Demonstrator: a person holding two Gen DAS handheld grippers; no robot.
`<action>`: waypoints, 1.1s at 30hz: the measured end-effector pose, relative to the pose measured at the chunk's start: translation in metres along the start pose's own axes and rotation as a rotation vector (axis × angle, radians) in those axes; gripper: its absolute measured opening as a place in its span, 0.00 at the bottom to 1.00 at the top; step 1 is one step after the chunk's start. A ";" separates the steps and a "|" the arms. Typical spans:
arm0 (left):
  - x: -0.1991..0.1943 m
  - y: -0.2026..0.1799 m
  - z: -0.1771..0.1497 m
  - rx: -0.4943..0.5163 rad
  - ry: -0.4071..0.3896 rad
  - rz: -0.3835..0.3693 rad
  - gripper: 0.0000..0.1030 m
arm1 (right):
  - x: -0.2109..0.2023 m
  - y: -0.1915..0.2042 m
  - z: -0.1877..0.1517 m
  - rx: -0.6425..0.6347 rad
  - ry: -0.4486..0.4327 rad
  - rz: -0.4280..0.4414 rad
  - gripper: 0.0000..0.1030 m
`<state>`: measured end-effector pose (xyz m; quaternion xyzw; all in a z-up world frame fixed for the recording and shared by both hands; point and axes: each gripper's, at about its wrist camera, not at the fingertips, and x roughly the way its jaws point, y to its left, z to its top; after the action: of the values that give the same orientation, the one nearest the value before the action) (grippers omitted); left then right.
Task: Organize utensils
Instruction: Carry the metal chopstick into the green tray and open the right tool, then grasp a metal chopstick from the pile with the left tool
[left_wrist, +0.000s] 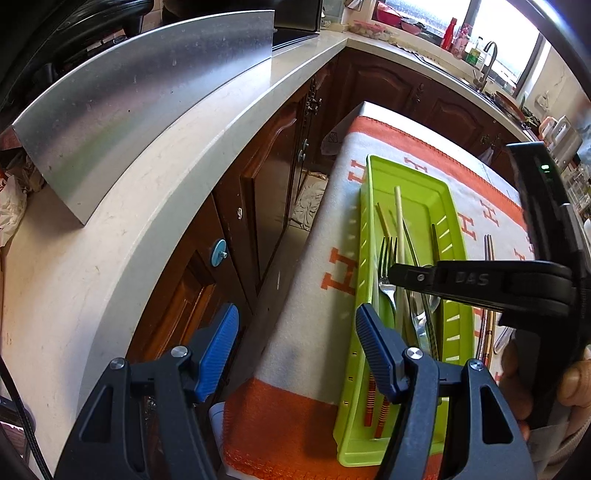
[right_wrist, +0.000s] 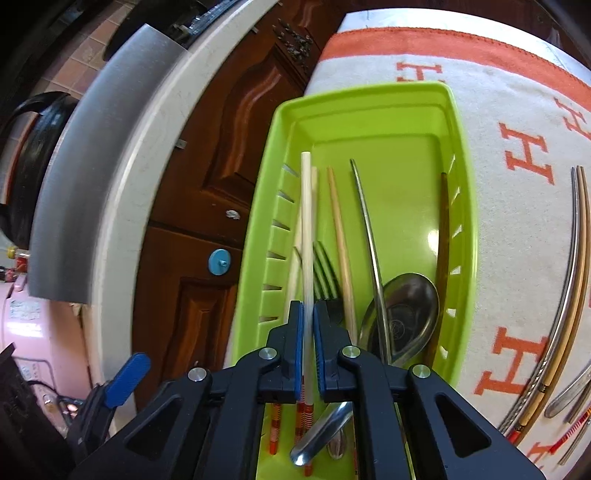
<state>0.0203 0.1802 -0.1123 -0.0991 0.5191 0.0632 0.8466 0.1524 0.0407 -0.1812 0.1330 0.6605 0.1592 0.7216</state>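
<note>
Right gripper pinches one pale chopstick over the green tray; left gripper hangs wide and empty.

From the left wrist, two ribbed blue pads stand well apart with nothing between them, one over the wooden cabinet doors, the other above the lime-green slotted plastic tray. That tray lies on a white woven cloth with orange border and letters, holding a steel fork, chopsticks and a spoon; the right gripper's black body reaches in from the right. From the right wrist, the blue pads are nearly together, clamped on a round cream-coloured chopstick with a red-striped end lying lengthwise in the tray. Beside it lie two more pale chopsticks, one metal chopstick, one dark brown stick along the far wall, a dull steel spoon and the fork. Two long chopsticks lie on the cloth outside.
</note>
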 end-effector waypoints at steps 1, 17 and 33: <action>0.000 -0.001 0.000 0.001 0.000 -0.001 0.63 | -0.003 0.000 -0.001 0.001 -0.003 0.011 0.05; -0.003 -0.015 -0.003 0.039 0.004 0.009 0.63 | -0.031 -0.011 -0.006 -0.015 -0.013 -0.019 0.13; -0.020 -0.060 -0.007 0.131 -0.007 -0.014 0.66 | -0.091 -0.062 -0.042 -0.013 -0.043 -0.045 0.15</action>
<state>0.0176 0.1206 -0.0919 -0.0467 0.5186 0.0235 0.8534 0.1065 -0.0538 -0.1275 0.1169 0.6466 0.1442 0.7399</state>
